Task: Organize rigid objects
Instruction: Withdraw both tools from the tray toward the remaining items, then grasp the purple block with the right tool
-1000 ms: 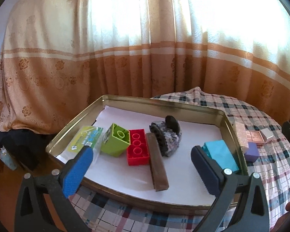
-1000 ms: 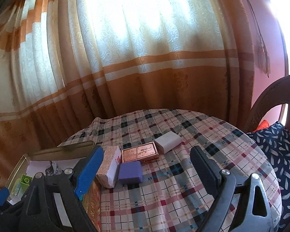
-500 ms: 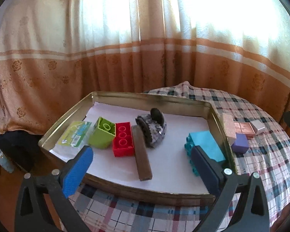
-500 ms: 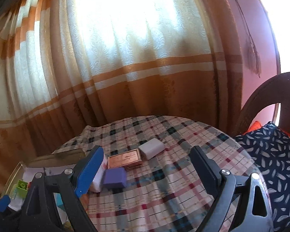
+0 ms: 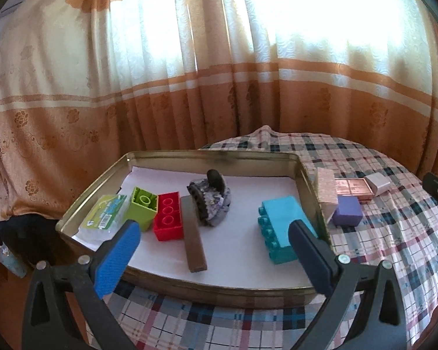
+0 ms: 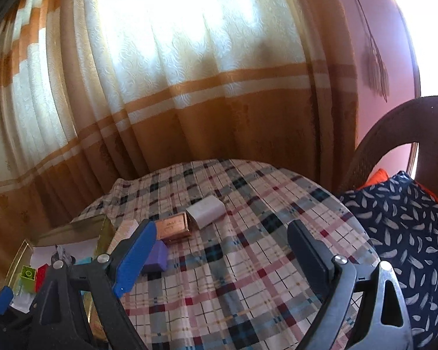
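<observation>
A gold metal tray (image 5: 219, 155) on the plaid table holds a green packet (image 5: 103, 216), a lime brick (image 5: 141, 204), a red brick (image 5: 168, 218), a brown bar (image 5: 193, 234), a grey stone piece (image 5: 211, 201) and a teal brick (image 5: 281, 227). Right of the tray lie a pale box (image 5: 326, 191), a purple block (image 5: 348, 210), a copper box (image 5: 354, 188) and a white box (image 5: 377, 183). My left gripper (image 5: 213, 258) is open and empty above the tray's near edge. My right gripper (image 6: 222, 255) is open and empty above the cloth, near the purple block (image 6: 156, 258), copper box (image 6: 173, 227) and white box (image 6: 206, 211).
Orange and cream curtains (image 5: 219, 73) hang close behind the table. A brown chair (image 6: 394, 134) with a dark patterned cushion (image 6: 403, 227) stands at the right. The plaid tablecloth (image 6: 248, 262) falls off at the round table's edge.
Both grippers have pulled back and risen slightly. The tray and boxes sit lower and farther in view. Nothing was picked up or moved.
</observation>
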